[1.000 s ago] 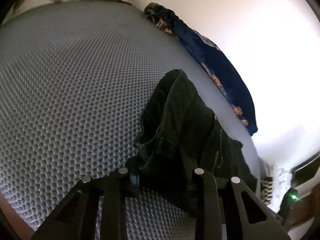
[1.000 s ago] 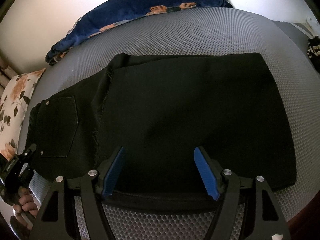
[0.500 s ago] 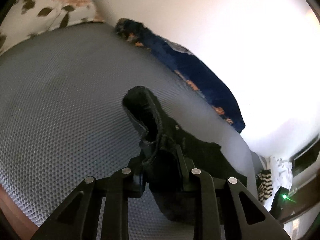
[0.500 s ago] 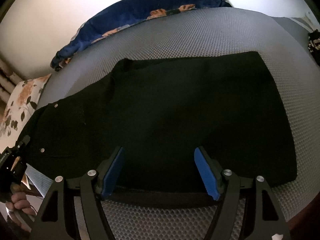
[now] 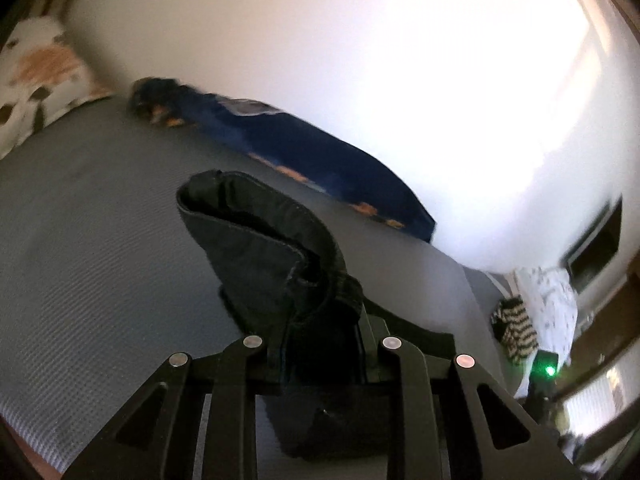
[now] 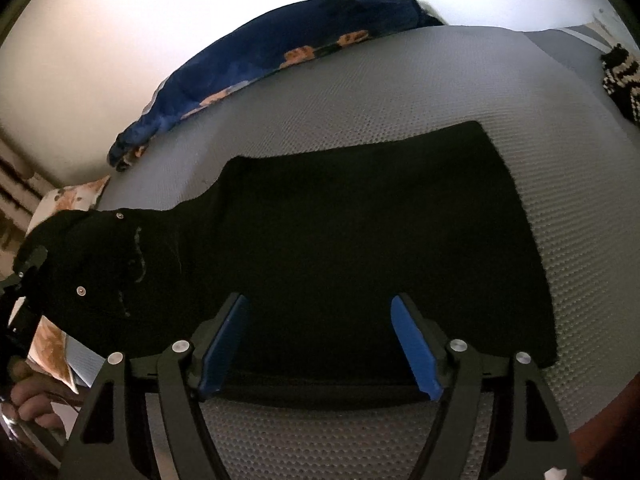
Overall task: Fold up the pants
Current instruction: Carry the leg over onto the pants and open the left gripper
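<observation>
Lying mostly flat, black pants (image 6: pixel 340 240) (waistband end lifted).

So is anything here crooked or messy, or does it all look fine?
One thing: the waist end of the black pants is bunched and lifted off the grey mattress in the left gripper, while the legs lie flat. That looks like a fold under way, not a mishap. The right gripper hovers open. Nothing looks torn or spilled.

Both the left gripper (image 5: pixel 320 340) and right gripper (image 6: pixel 320 344) are built of black linkages with silver pivot screws; blue pads (image 6: pixel 416 348) are fitted on the right.
</observation>
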Motion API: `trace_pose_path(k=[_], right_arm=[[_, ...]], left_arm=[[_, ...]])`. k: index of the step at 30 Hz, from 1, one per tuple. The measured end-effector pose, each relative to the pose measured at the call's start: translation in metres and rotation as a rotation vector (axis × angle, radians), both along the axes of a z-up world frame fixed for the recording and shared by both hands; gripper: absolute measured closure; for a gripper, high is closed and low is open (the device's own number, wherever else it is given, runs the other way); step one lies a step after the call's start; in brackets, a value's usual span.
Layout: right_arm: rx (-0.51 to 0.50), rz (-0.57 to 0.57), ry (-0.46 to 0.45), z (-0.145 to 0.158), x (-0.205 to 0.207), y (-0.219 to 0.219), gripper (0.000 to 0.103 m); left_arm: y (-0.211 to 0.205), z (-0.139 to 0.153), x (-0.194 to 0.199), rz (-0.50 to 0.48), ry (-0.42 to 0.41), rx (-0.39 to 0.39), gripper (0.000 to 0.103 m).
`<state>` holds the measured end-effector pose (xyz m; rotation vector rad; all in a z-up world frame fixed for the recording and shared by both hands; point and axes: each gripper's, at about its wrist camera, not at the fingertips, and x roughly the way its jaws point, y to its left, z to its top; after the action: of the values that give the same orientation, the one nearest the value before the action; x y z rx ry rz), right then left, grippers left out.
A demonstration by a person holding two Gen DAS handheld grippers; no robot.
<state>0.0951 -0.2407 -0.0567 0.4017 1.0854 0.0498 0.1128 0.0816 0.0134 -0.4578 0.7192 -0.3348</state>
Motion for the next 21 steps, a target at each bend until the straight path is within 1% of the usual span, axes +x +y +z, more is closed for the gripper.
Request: trace_pose_path(k=[4, 7, 10, 14, 21], right_arm=[[0.011, -0.021, -0.009, 0.0, -0.003, -0.014, 0.031], [0.027, -0.049, -0.015, -0.001, -0.006, -0.031, 0.031], [0.031, -0.066, -0.022, -0.003, -0.01, -0.045, 0.031], [0.035, -0.088, -0.023, -0.007, -0.01, -0.061, 0.031], [0.101, -0.157, -0.027, -0.016, -0.014, -0.088, 0.031]], left_arm=[[-0.031, 0.007, 0.004, -0.068, -0.017, 0.016, 0.079], [-0.057, 0.007, 0.005, -0.117, -0.022, 0.042, 0.079], [-0.083, 0.006, 0.008, -0.156, -0.023, 0.078, 0.079], [-0.112, -0.001, 0.01, -0.209, -0.015, 0.101, 0.079], [-0.166, -0.02, 0.003, -0.308, -0.014, 0.218, 0.079]])
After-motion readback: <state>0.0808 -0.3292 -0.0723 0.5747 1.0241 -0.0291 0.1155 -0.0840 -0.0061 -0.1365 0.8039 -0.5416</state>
